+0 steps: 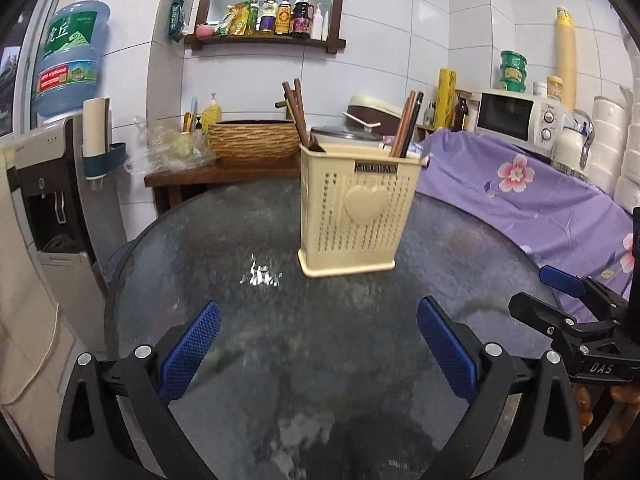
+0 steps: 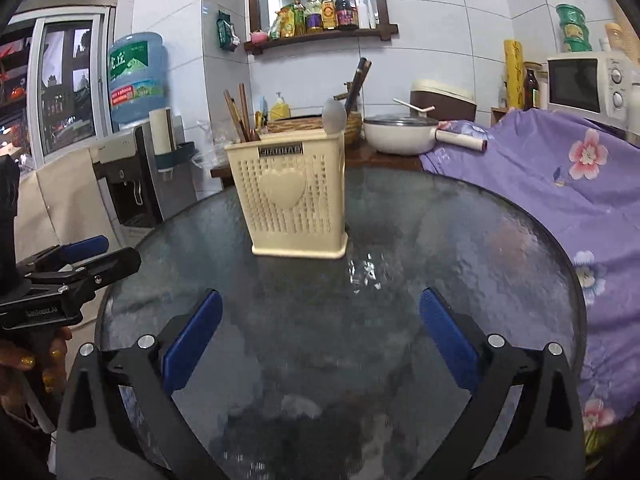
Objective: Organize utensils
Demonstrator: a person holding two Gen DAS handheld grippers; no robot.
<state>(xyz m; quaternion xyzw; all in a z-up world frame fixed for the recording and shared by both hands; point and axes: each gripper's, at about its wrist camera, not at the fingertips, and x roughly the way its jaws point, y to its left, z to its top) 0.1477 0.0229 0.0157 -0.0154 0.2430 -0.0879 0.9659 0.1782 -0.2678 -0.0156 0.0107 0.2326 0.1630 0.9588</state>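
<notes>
— Left wrist view, status?
— Left hand-held gripper (image 1: pixel 318 344) level above the round dark glass worktop (image 1: pixel 200 248), jaws spread, empty. Cream perforated plastic utensil holder (image 1: pixel 356 208) stands upright ahead, brown chopsticks (image 1: pixel 296 110) inside.
— Right?
— Right hand-held gripper (image 2: pixel 320 340) likewise spread, empty, holder ahead-left.

1. The chopsticks (image 1: pixel 298 114) vanish into the utensil holder (image 1: pixel 356 208); their lower ends are hidden.
2. The right gripper (image 1: pixel 576 300) is cut off at the left wrist view's right edge; its jaws cannot be judged there.
3. The holder's label (image 2: pixel 280 151) is too blurred to read.
</notes>
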